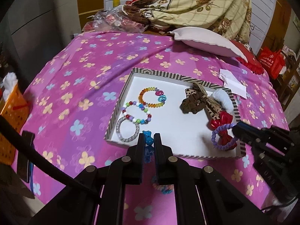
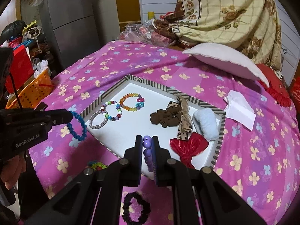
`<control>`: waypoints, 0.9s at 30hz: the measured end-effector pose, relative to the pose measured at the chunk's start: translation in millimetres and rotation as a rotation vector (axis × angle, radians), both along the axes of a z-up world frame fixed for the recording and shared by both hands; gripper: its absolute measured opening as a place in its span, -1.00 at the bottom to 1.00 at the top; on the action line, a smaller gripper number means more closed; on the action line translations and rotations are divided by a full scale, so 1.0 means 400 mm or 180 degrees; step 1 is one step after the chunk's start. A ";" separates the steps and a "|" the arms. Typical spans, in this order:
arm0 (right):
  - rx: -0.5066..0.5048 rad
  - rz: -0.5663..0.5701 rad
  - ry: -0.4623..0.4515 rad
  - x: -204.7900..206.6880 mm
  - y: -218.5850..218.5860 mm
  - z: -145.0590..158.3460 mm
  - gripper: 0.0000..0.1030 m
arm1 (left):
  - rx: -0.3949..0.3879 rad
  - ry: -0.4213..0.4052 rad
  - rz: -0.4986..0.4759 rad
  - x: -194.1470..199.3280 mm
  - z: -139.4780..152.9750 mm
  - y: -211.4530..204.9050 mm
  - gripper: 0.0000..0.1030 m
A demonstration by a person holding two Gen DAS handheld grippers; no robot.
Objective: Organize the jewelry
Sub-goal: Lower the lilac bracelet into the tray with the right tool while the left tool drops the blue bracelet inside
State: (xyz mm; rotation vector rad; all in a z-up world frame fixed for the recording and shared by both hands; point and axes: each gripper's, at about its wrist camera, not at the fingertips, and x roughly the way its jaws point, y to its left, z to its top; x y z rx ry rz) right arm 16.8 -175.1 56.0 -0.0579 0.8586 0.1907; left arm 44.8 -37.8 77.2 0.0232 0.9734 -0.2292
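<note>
A striped-rim tray (image 1: 187,78) (image 2: 150,83) with a white floor lies on the pink flowered bedspread. In it lie an orange bead bracelet (image 1: 152,97) (image 2: 131,102), a multicolour bead bracelet (image 1: 136,113) (image 2: 111,110), a silver bangle (image 1: 127,130) (image 2: 97,121), a leopard bow (image 1: 196,101) (image 2: 168,117), a pale blue scrunchie (image 1: 224,97) (image 2: 205,123) and a red bow (image 1: 222,123) (image 2: 188,147). My left gripper (image 1: 149,140) (image 2: 70,116) is shut on a blue bead bracelet (image 1: 148,142) (image 2: 77,125), just off the tray's near-left edge. My right gripper (image 2: 147,143) (image 1: 234,129) is shut on a purple bead bracelet (image 2: 147,150) (image 1: 223,136), over the tray's near right corner.
A black scrunchie (image 2: 136,207) and a multicolour hair tie (image 2: 97,165) (image 1: 162,187) lie on the bedspread in front of the tray. White paper (image 1: 233,83) (image 2: 240,110) and a pillow (image 1: 206,41) (image 2: 225,61) lie behind it. An orange basket (image 1: 9,123) (image 2: 31,91) stands at the left.
</note>
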 end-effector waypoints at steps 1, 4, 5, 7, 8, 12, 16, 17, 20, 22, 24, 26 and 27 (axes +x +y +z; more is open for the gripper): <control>0.0011 -0.0004 0.0015 0.006 0.000 -0.005 -0.82 | 0.0010 0.0000 -0.0014 0.009 -0.001 -0.013 -0.53; 0.0070 -0.0015 0.0059 0.023 -0.003 -0.025 -0.82 | 0.0020 0.0017 -0.0048 0.029 -0.006 -0.042 -0.53; 0.0090 -0.0016 0.0068 0.028 -0.004 -0.029 -0.82 | 0.0016 0.0030 -0.0062 0.037 -0.009 -0.054 -0.53; 0.0139 -0.0022 0.0088 0.039 -0.007 -0.038 -0.82 | -0.0020 0.0056 -0.0086 0.052 -0.015 -0.074 -0.53; 0.0156 -0.0029 0.0101 0.046 -0.010 -0.044 -0.82 | -0.0045 0.0071 -0.0095 0.059 -0.020 -0.082 -0.53; 0.0205 -0.0168 0.0243 0.093 -0.046 -0.095 -0.82 | -0.0067 0.0151 -0.0078 0.099 -0.063 -0.102 -0.51; 0.0205 -0.0344 0.0405 0.140 -0.088 -0.155 -0.82 | 0.0009 0.0356 0.0086 0.143 -0.136 -0.080 -0.51; 0.0189 -0.0368 0.0423 0.147 -0.094 -0.164 -0.82 | 0.0050 0.0382 0.0123 0.150 -0.152 -0.071 -0.51; 0.0170 -0.0456 0.0480 0.173 -0.114 -0.195 -0.82 | 0.0111 0.0452 0.0203 0.163 -0.188 -0.048 -0.51; 0.0180 -0.0481 0.0506 0.191 -0.115 -0.211 -0.82 | 0.0132 0.0488 0.0234 0.170 -0.206 -0.041 -0.51; 0.0165 -0.0456 0.0510 0.205 -0.103 -0.220 -0.82 | 0.0128 0.0521 0.0237 0.177 -0.216 -0.042 -0.51; 0.0127 -0.0433 0.0495 0.214 -0.090 -0.223 -0.82 | 0.0123 0.0532 0.0229 0.181 -0.221 -0.050 -0.51; 0.0099 -0.0437 0.0475 0.219 -0.085 -0.223 -0.82 | 0.0117 0.0533 0.0223 0.182 -0.223 -0.054 -0.51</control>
